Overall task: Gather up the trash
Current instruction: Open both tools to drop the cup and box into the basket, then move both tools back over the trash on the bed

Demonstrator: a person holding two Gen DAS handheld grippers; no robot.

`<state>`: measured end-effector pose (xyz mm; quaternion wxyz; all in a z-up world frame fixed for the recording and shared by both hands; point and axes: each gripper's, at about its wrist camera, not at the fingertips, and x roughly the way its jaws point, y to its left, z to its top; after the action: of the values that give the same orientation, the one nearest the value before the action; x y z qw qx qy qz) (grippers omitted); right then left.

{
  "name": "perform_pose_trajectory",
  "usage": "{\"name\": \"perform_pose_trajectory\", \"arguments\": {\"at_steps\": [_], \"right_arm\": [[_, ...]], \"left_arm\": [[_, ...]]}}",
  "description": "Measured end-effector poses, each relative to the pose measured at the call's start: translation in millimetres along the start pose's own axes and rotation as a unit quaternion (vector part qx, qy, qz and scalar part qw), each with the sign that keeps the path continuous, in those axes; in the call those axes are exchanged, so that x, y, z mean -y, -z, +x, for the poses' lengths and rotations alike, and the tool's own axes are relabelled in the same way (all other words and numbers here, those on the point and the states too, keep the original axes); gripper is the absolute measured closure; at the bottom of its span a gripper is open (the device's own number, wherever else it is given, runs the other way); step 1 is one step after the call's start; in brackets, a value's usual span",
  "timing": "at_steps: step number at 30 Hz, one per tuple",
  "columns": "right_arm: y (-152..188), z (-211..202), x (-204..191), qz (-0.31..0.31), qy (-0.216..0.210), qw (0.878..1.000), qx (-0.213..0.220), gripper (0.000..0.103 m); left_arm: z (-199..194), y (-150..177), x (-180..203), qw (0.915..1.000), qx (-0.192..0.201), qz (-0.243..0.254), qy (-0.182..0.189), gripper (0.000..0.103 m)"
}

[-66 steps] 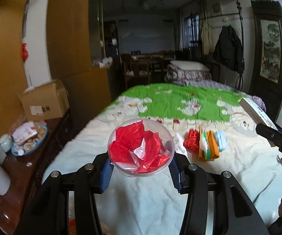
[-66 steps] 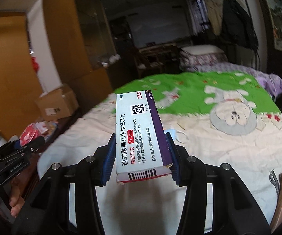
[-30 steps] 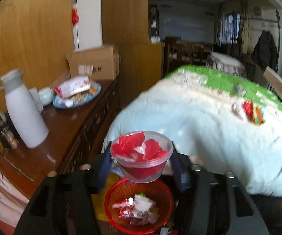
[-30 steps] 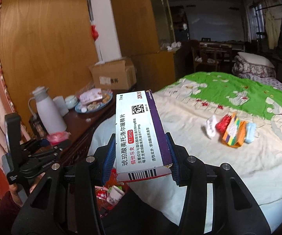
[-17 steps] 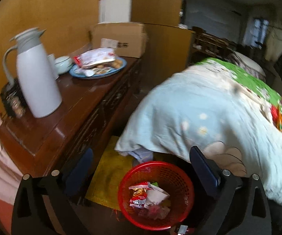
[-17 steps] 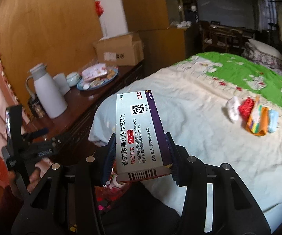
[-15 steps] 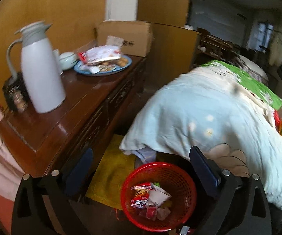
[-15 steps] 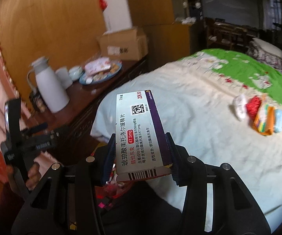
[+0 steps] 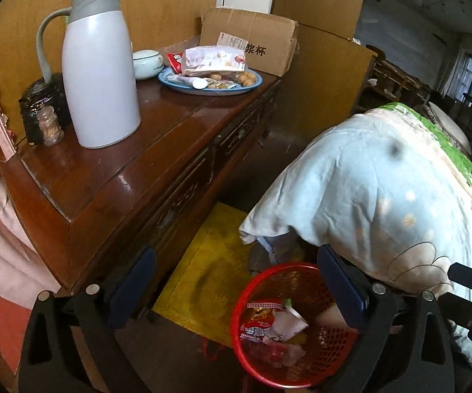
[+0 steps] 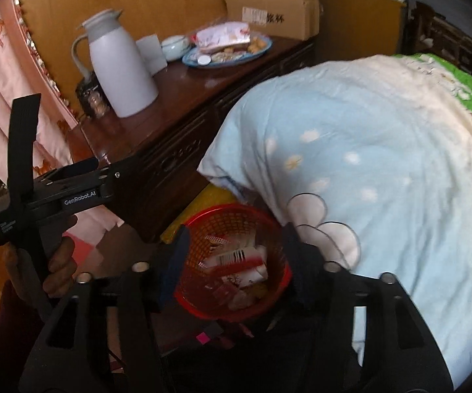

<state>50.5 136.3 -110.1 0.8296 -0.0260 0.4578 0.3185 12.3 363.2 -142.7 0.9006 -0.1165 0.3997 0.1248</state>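
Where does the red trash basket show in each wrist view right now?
Left wrist: red trash basket at bottom centre-right, on the floor, partly behind the right-hand finger.
Right wrist: the basket at lower centre, between the open jaws.
Shared landmark: white thermos jug on the wooden sideboard, upper left in both.

One red basket (image 9: 245,337), one white jug (image 9: 100,75), one cardboard box (image 9: 255,46), perhaps one blue plate (image 9: 183,86)
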Motion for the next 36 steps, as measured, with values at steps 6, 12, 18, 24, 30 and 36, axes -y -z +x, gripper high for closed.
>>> {"name": "perform_pose_trajectory", "arguments": {"at_steps": [6,12,18,24,30,36], "right_arm": [[-0.2,-8.9,8.7,0.014,0.016,1.0,0.014,0.043],[3.4,-33.9,16.1,0.024,0.025,0.998,0.045,0.041],[10.1,-72.7,21.2,0.034,0.035,0.995,0.092,0.037],[24.4,-119.4,32.5,0.049,0.047,0.987,0.144,0.034],[45.3,-165.4,52.8,0.072,0.058,0.977,0.194,0.031],[65.4,-200.7,78.4,0.095,0.072,0.966,0.229,0.029]], "left_arm": [[-4.0,0.4,6.9,0.9999,0.008,0.015,-0.001,0.006],[-27.4,-3.4,28.2,0.9983,0.036,0.045,-0.003,0.006],[-60.9,-5.1,57.8,0.9939,0.073,0.082,0.001,0.006],[-100.6,-1.0,91.9,0.9857,0.112,0.126,0.008,0.006],[-139.5,10.8,132.7,0.9714,0.154,0.181,0.009,0.006],[-164.4,23.5,175.1,0.956,0.183,0.229,0.008,0.006]]}}
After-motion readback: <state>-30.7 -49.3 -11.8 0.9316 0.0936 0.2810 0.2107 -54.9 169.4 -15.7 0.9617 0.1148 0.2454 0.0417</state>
